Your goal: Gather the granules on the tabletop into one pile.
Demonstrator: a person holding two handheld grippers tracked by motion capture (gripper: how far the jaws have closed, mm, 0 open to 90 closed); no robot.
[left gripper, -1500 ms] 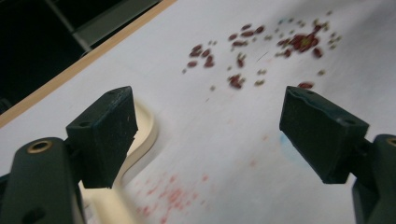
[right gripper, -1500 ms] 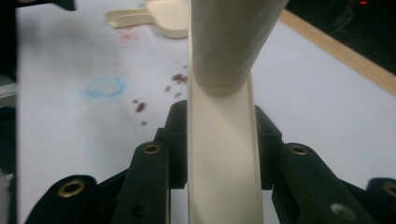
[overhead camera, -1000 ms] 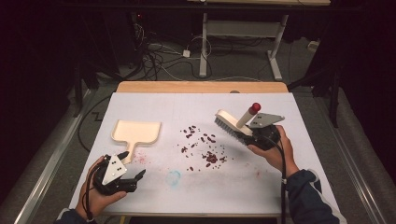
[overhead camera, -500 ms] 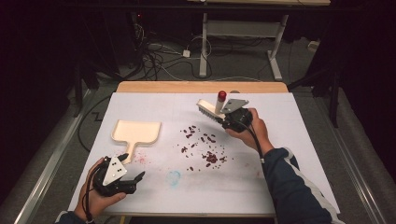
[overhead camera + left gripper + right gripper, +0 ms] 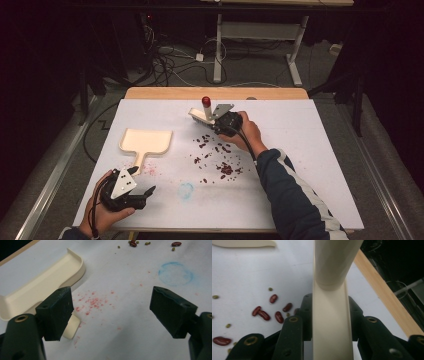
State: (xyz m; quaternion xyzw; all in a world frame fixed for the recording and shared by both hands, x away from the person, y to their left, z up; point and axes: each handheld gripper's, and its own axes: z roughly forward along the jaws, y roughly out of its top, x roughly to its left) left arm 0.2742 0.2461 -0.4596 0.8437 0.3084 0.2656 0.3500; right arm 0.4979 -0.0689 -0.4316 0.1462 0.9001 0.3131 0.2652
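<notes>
Your left tool (image 5: 145, 192) sits at the near left of the bench (image 5: 320, 150), jaws spread wide, nothing between them. The dustpan (image 5: 146, 141) lies just beyond it, handle pointing near toward that tool, open mouth on the far side. In the left gripper view the handle end (image 5: 71, 330) is right beside one jaw pad, so your left hand is clearly the nearer one for the pan.

Middle of the bench: the beans (image 5: 216, 155) are scattered in a loose band running from far-centre toward near-right, red ones with a few small green ones mixed in. They lie to the right of the pan and well apart from it. A faint blue ring stain (image 5: 186, 190) sits near the front edge.

Your right tool (image 5: 214, 121) is pinching the brush (image 5: 202, 114) by its cream handle, jaws pressed tight on it in the right gripper view (image 5: 329, 322). The brush head sits on the far side of the beans, red cap end up. So the pile lies near of the bristles; I'd judge the stroke has to pull near and left, toward the pan, and the pan mouth isn't facing that way yet.
</notes>
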